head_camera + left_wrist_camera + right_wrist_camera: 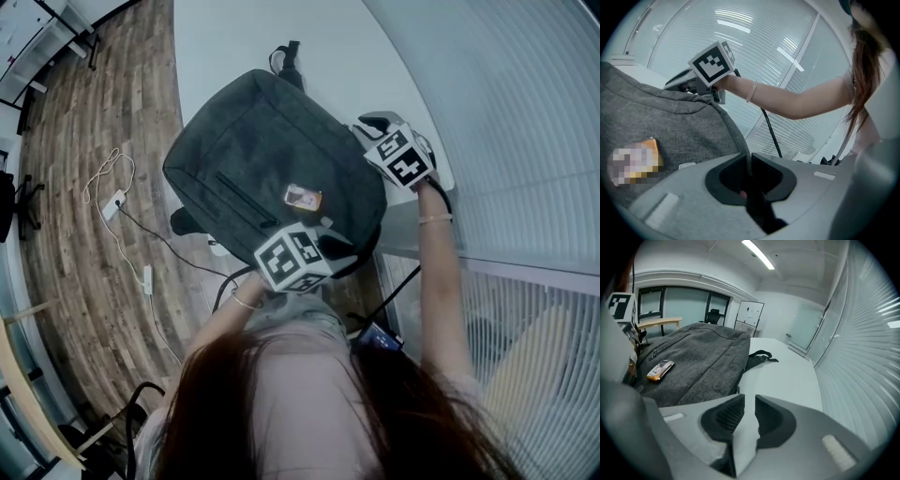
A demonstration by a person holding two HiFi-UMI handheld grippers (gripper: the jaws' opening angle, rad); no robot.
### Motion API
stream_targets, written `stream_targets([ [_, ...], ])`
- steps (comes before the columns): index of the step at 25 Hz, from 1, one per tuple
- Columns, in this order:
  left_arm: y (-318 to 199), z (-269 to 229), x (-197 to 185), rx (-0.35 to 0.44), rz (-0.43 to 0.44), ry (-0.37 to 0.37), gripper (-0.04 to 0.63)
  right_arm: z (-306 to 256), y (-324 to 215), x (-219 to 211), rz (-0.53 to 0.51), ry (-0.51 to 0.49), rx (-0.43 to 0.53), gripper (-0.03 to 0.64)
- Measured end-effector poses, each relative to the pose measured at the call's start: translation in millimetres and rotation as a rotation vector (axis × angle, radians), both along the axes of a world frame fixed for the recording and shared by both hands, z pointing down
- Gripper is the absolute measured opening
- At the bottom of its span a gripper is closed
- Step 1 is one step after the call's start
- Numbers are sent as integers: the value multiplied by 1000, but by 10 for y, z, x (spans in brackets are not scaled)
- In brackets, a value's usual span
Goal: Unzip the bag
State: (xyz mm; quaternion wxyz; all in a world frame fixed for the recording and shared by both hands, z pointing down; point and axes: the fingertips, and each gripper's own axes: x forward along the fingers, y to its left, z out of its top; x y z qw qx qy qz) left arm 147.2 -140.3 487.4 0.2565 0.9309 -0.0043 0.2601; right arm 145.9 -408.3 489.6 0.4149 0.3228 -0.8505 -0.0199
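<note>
bag (272, 159): flat on desk (787, 376), centre | left gripper (749, 163): fingers pinching bag's near edge | right gripper (749, 401): fingers slightly apart, empty, beside bag's right side | method: I would hold fabric taut left, take zip pull right, draw steadily along seam

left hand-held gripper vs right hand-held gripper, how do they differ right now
The left hand-held gripper has its jaws pinched on an edge of the gray bag; the right hand-held gripper holds its jaws slightly apart with nothing between, only white table showing. The left is at the bag's corner nearest the person; the right sits beside a farther corner. Both carry a marker cube.
</note>
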Motion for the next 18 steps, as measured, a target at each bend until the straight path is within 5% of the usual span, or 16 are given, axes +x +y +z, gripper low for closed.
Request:
stream_targets([
  [13, -30, -277, -107, 61, -12, 64, 60, -342, 196, 4, 203, -154, 60, 89],
  [18, -184, -441, -296, 116, -85, 99, 83, -482, 369, -12, 272, -206, 80, 87],
])
